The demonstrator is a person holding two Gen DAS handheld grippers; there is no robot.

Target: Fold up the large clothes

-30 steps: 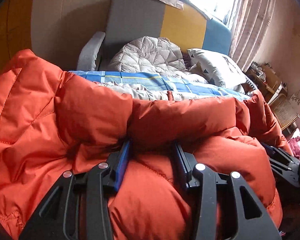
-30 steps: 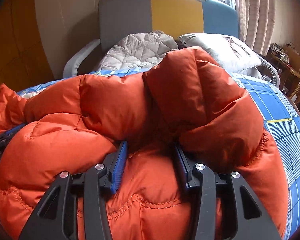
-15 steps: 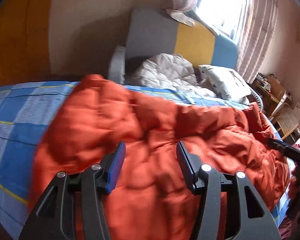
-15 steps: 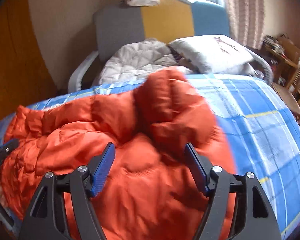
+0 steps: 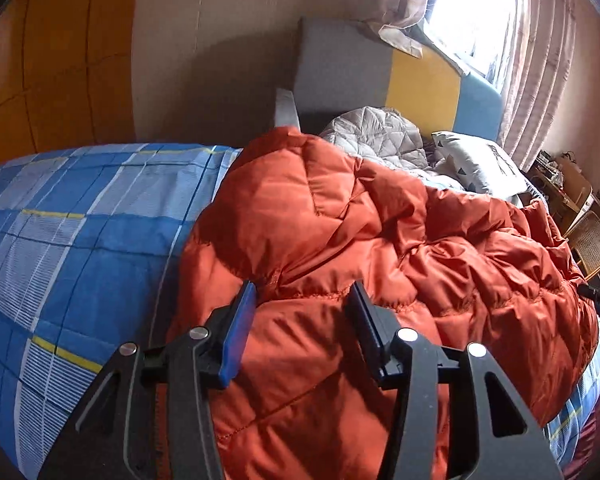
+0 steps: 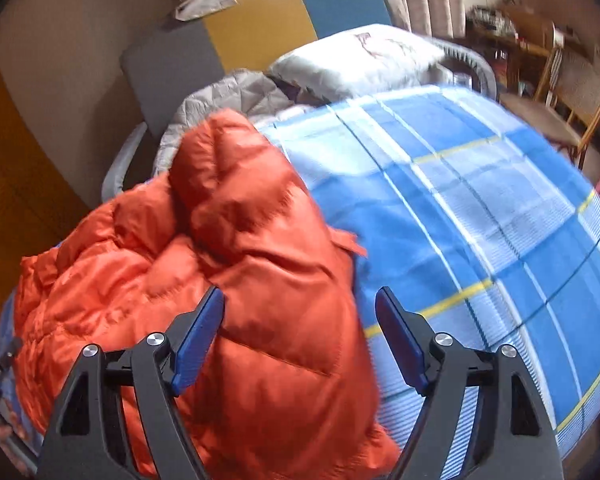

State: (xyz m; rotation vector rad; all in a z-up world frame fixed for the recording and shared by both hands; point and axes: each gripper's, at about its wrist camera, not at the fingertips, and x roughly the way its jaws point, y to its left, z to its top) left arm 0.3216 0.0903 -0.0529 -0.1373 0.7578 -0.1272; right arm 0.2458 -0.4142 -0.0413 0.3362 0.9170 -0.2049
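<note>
The orange down jacket point(image 5: 380, 264) lies bunched on the blue plaid bedsheet point(image 5: 80, 216), released. The left gripper point(image 5: 302, 312) hovers over it, jaws parted, pinching nothing. The right gripper point(image 6: 300, 320) has just been opening and stands spread wide, empty, above the jacket's edge. Best next: smooth the puffy bulk flat, then pinch hem corners evenly before folding.

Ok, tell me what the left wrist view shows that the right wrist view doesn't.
Only the left wrist view: the bright window, the wooden wall panels, and bare blue plaid sheet left of the orange puffer jacket.
Only the right wrist view: wooden chairs and bare sheet right of the jacket.
Both: the jacket on the bed, the grey quilted item, the pillow, the tricolour headboard.
</note>
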